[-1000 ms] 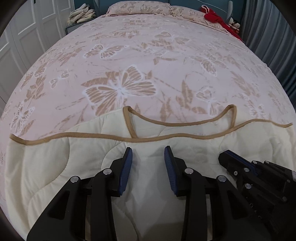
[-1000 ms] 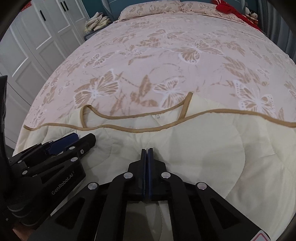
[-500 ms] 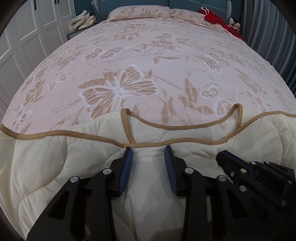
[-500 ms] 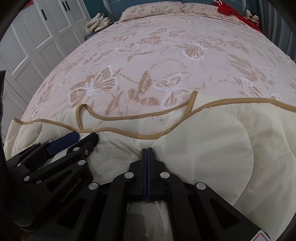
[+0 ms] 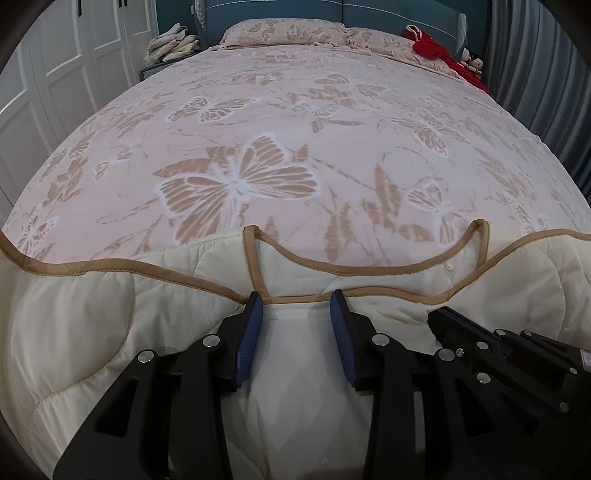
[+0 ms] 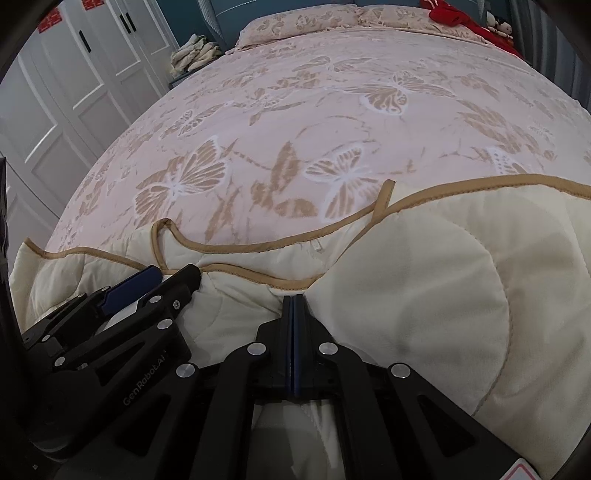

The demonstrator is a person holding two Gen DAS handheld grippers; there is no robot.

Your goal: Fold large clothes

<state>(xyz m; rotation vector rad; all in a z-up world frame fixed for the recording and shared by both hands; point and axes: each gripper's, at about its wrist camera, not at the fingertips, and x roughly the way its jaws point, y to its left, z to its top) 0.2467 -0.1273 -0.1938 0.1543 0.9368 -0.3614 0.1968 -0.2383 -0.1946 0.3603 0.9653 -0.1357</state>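
A cream quilted garment (image 5: pixel 110 332) (image 6: pixel 443 277) with tan trim lies across the near end of the bed, its neckline (image 5: pixel 369 262) facing the pillows. My left gripper (image 5: pixel 297 306) has a bunch of the cream fabric filling the gap between its blue pads, right at the trim; its jaws are opening slightly. In the right wrist view the left gripper (image 6: pixel 173 275) sits at the lower left. My right gripper (image 6: pixel 293 301) is shut, and the trim dips in a V into its tips. The right gripper (image 5: pixel 443 317) lies close beside the left one.
The bed (image 5: pixel 332 129) has a pink butterfly bedspread stretching away to pillows (image 5: pixel 288 31). A red cloth (image 5: pixel 428 46) lies at the far right corner. A folded pile (image 5: pixel 171 44) sits on a nightstand, with white wardrobe doors (image 5: pixel 74 74) left and a grey curtain (image 5: pixel 535 74) right.
The straight shoulder trim has been drawn toward both grippers and now dips to their tips. The fabric around them has bunched up. The neckline sits slightly nearer.
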